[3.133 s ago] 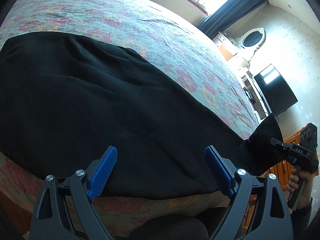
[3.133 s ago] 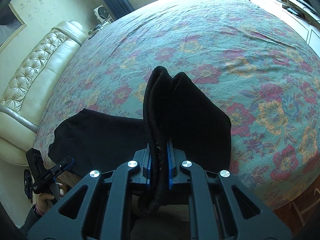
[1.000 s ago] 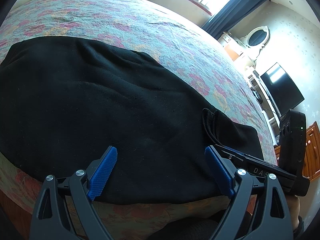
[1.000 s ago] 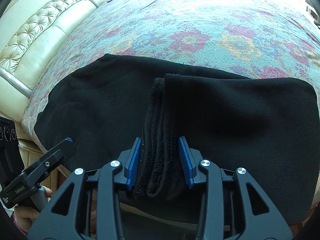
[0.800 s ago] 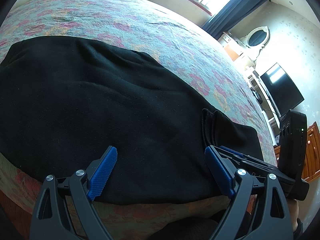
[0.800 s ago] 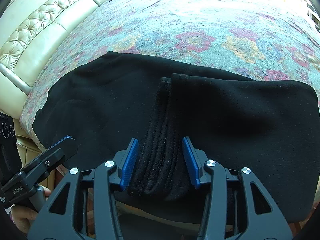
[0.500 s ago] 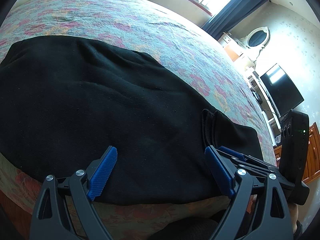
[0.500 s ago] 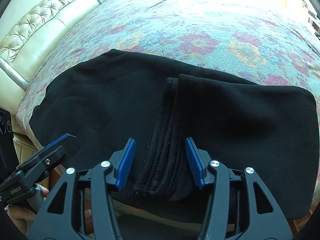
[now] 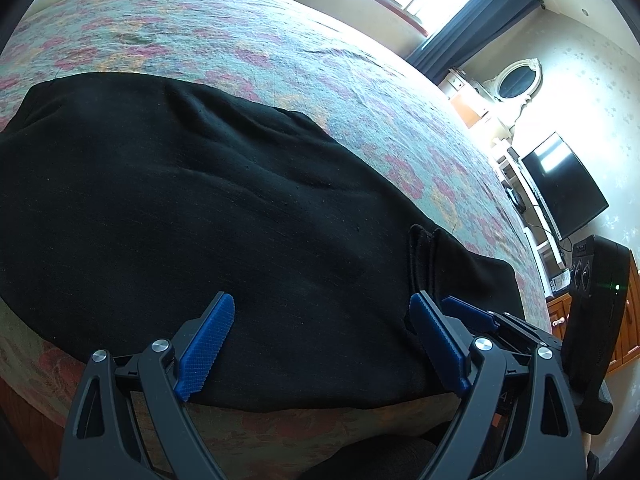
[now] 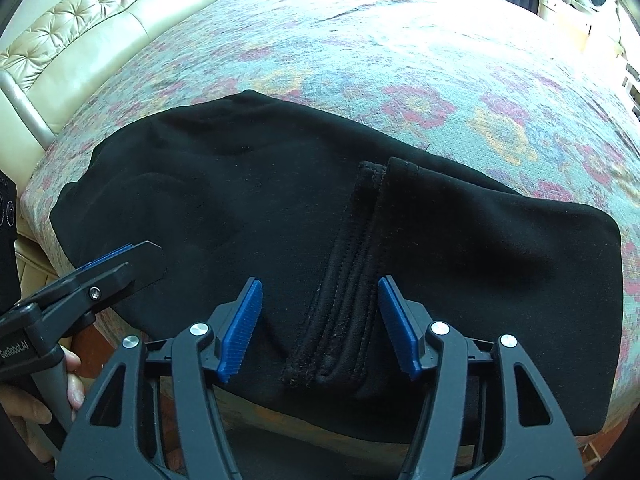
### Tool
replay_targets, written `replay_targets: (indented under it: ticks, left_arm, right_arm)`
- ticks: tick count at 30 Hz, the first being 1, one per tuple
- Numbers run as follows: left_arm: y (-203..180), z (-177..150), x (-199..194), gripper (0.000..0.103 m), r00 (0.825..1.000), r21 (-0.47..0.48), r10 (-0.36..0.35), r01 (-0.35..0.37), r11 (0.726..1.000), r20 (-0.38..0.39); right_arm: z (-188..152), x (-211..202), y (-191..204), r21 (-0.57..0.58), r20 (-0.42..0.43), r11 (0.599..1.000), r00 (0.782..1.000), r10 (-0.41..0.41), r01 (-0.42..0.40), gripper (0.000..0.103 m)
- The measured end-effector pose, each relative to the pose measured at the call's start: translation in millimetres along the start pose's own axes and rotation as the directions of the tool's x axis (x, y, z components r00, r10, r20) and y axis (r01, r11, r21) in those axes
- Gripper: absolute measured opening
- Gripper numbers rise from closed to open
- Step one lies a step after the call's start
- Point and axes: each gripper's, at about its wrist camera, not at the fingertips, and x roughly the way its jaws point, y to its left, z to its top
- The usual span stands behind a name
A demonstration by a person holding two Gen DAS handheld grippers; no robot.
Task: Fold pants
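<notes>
Black pants [image 9: 200, 208] lie folded on the bed near its front edge. The leg end is folded back over the pants, and its hems [image 10: 352, 280] lie on top, also in the left wrist view [image 9: 420, 256]. My right gripper [image 10: 320, 328] is open, its jaws on either side of the hems without gripping them. My left gripper [image 9: 324, 344] is open and empty above the front edge of the pants. It appears from the side in the right wrist view [image 10: 120, 258].
The bed has a floral cover [image 9: 280, 40]. A tufted cream headboard [image 10: 80, 20] stands at the left. A TV [image 9: 560, 184] and a dresser with an oval mirror [image 9: 516, 84] stand along the wall at the right. A wooden cabinet [image 9: 628, 320] is beside the bed.
My right gripper carried the leg end over the pants, laid it down, opened and let the hems go, and has drawn back a little. My left gripper has stayed open and nearly still.
</notes>
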Motion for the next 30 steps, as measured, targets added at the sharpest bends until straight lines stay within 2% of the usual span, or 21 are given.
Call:
replay_targets:
  ticks: [3, 6, 9, 11, 16, 22, 26, 30]
  left_arm:
    - [5, 3, -9, 0.088, 1.000, -0.026, 0.001, 0.000, 1.000, 0.028]
    - [16, 8, -22, 0.088, 0.999, -0.059, -0.019, 0.022, 0.998, 0.048]
    - [34, 15, -39, 0.088, 0.996, -0.105, -0.043, 0.051, 0.993, 0.075]
    - [47, 19, -51, 0.088, 0.994, -0.128, -0.061, 0.072, 0.989, 0.088]
    - [92, 26, -79, 0.088, 0.991, -0.184, -0.060, 0.081, 0.979, 0.121]
    - [157, 29, -116, 0.088, 0.985, -0.281, -0.047, 0.094, 0.955, 0.168]
    - [209, 31, -140, 0.088, 0.976, -0.374, -0.024, 0.105, 0.922, 0.214]
    - [261, 26, -144, 0.088, 0.970, -0.497, -0.066, 0.178, 0.849, 0.234]
  right_arm:
    - [1, -8, 3, -0.001, 0.030, 1.000, 1.000, 0.009, -0.009, 0.060]
    - [4, -22, 9, -0.040, 0.081, 0.999, 0.997, -0.018, 0.021, 0.061]
    - [6, -35, 13, -0.083, 0.125, 0.995, 0.991, -0.049, 0.060, 0.068]
    - [7, -40, 14, -0.107, 0.145, 0.991, 0.987, -0.067, 0.082, 0.069]
    - [4, -45, 12, -0.127, 0.154, 0.988, 0.986, -0.066, 0.086, 0.070]
    - [-3, -45, 5, -0.107, 0.138, 0.992, 0.989, -0.050, 0.065, 0.071]
    - [-7, -45, 1, -0.089, 0.129, 0.994, 0.991, -0.046, 0.058, 0.071]
    - [-7, -43, -2, -0.068, 0.119, 0.997, 0.992, -0.038, 0.046, 0.071]
